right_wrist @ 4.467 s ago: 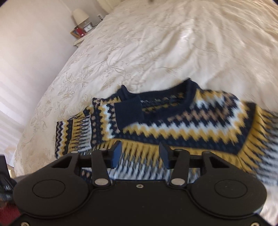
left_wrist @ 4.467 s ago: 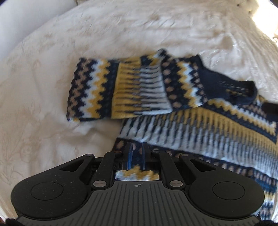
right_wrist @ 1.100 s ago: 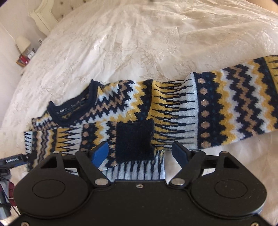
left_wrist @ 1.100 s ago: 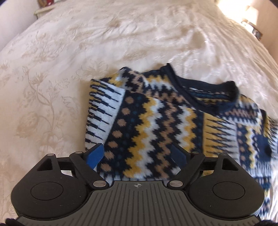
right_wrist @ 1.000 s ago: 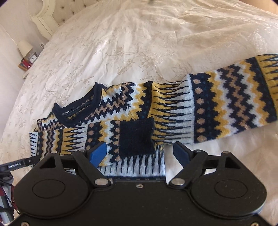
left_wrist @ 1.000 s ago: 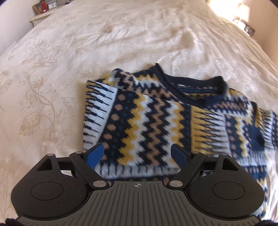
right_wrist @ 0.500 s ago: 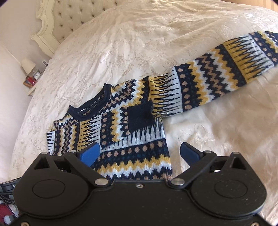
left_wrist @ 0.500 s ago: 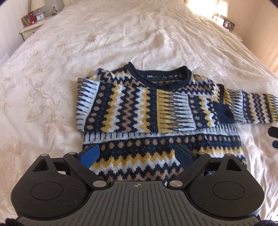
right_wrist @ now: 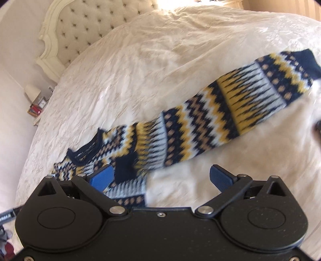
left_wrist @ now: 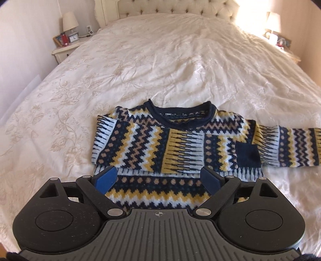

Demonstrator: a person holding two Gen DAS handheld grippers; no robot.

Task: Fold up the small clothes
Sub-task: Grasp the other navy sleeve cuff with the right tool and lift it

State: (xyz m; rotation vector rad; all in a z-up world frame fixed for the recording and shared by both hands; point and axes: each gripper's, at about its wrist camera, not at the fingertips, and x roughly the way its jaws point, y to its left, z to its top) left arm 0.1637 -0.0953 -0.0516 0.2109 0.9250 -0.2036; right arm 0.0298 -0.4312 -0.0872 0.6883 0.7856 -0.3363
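Observation:
A small knitted sweater in navy, yellow, white and tan zigzags lies flat on the white bedspread, collar away from me. Its left sleeve is folded across the chest, its navy cuff resting at the right side. The right sleeve stretches straight out over the bed. My left gripper is open and empty, raised over the sweater's lower hem. My right gripper is open and empty, above the bedspread beside the sweater's right side and short of the outstretched sleeve.
A tufted headboard stands at the far end of the bed. A nightstand with a lamp and clock is at the far left, and another lamp at the far right. The bedspread extends widely around the sweater.
Both grippers have pulled back and risen, so more of the bed shows. The left sleeve now lies folded over the chest, released. The right view has swung toward the outstretched right sleeve.

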